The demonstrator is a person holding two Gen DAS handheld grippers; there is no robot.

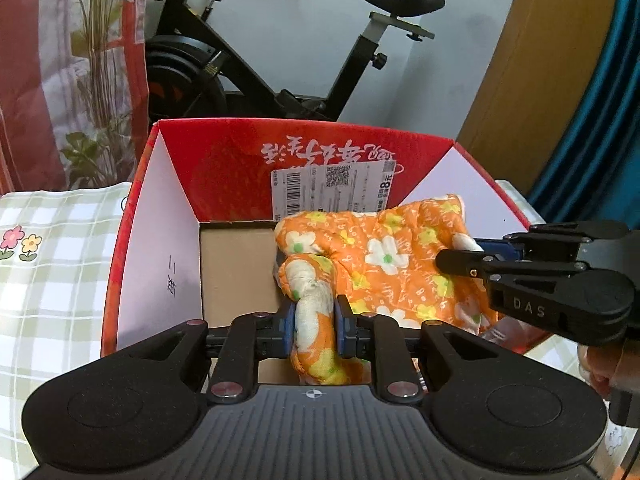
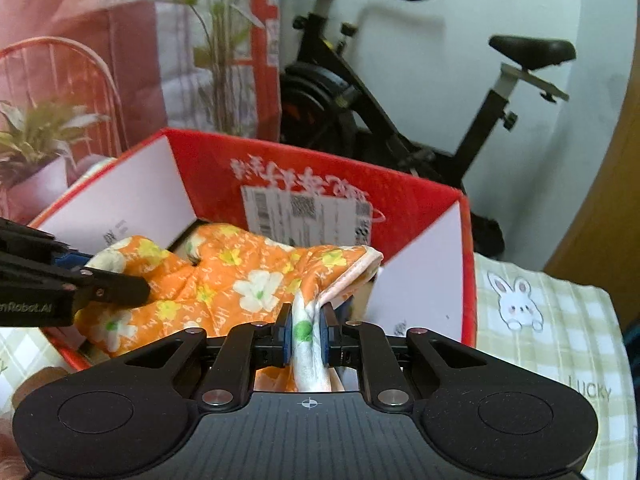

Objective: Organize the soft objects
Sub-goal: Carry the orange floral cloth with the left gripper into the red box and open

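Note:
An orange quilted cloth with white and yellow flowers hangs partly inside an open red cardboard box. My left gripper is shut on a bunched fold of the cloth at its near left end. My right gripper is shut on the cloth's other end, a white-lined edge. Each view shows the other gripper from the side: the right one at the cloth's right part, the left one at its left. The box has white inner side flaps and a shipping label on its far wall.
The box stands on a surface covered with a green-checked cloth with cartoon prints. An exercise bike stands behind the box. Potted plants and a red-and-white bag sit at the left. A wooden panel is at the right.

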